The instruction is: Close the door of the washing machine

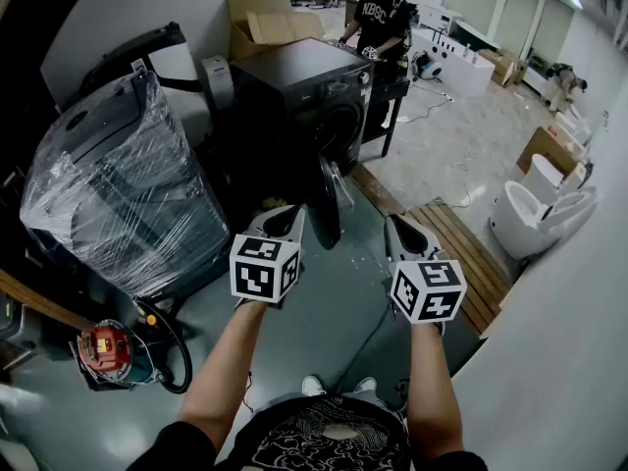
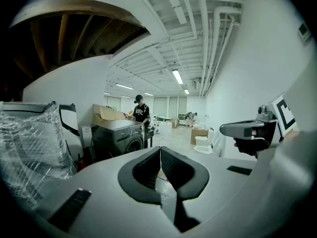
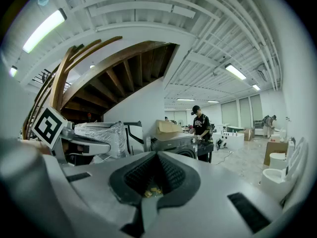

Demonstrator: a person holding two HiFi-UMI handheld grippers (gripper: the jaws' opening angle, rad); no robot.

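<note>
A dark grey washing machine (image 1: 294,91) stands ahead of me on the floor. Its round door (image 1: 325,202) hangs open, swung out toward me and seen nearly edge-on. My left gripper (image 1: 291,214) is held just left of the door's edge, and I cannot tell whether it touches. Its jaws are shut with nothing between them. My right gripper (image 1: 397,224) floats to the right of the door, also shut and empty. The left gripper view shows the washing machine (image 2: 119,137) beyond the closed fingertips (image 2: 159,155). The right gripper view shows the washing machine (image 3: 174,144) past its closed fingertips (image 3: 157,157).
A plastic-wrapped appliance (image 1: 113,184) stands at the left. A red tool with a black hose (image 1: 110,351) lies at the lower left. A wooden pallet (image 1: 459,253) and white toilets (image 1: 535,214) are at the right. A person (image 1: 378,18) works behind the machine, near a cardboard box (image 1: 260,23).
</note>
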